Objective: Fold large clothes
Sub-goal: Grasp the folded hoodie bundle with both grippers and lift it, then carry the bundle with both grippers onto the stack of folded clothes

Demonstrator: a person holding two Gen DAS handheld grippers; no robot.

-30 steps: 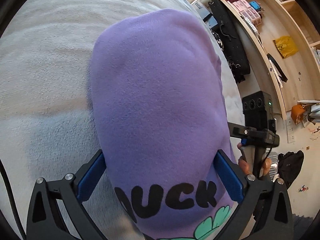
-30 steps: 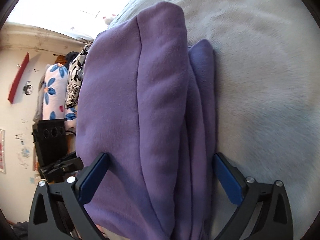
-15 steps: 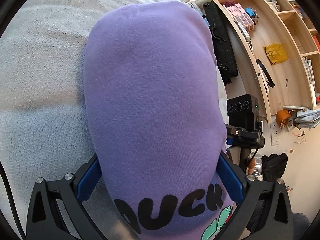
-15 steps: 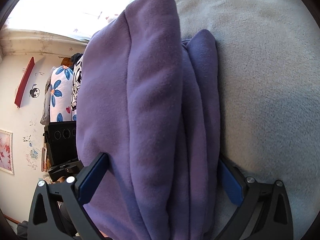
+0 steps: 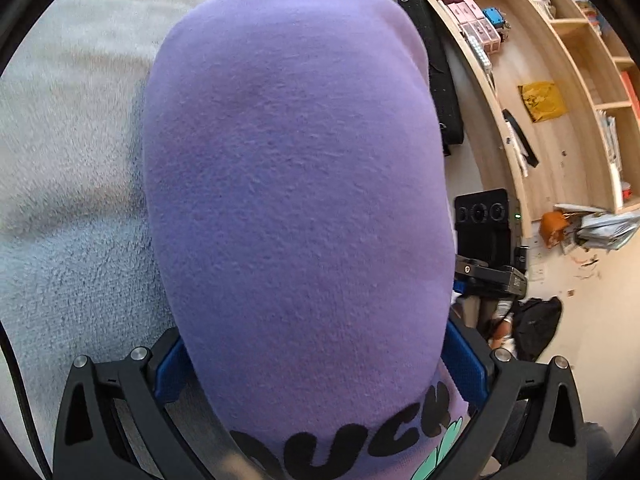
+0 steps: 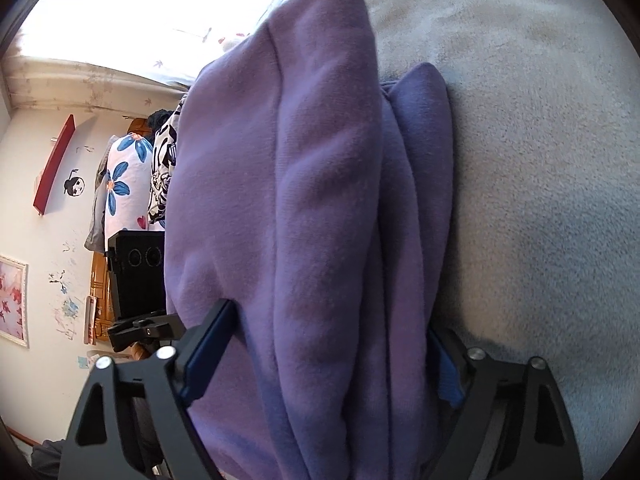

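Note:
A folded purple sweatshirt with a black "DUCK" print lies on a grey fleece blanket. My left gripper straddles one end of the bundle. Its jaws stand wide, and the blue pads flank the fabric without visibly squeezing it. In the right wrist view the sweatshirt shows as several stacked folds. My right gripper straddles that end. Its jaws are closing, and the left pad presses into the cloth. The right pad is partly hidden by the folds.
The blanket spreads away beside the bundle. Off the bed's edge stand wooden shelves, a black bag on the floor and hanging patterned clothes. The other hand-held gripper's black body shows beyond the sweatshirt.
My right gripper's jaws have narrowed onto the folds. In the left view the sweatshirt has slid further in between the jaws, and the print sits lower in the picture.

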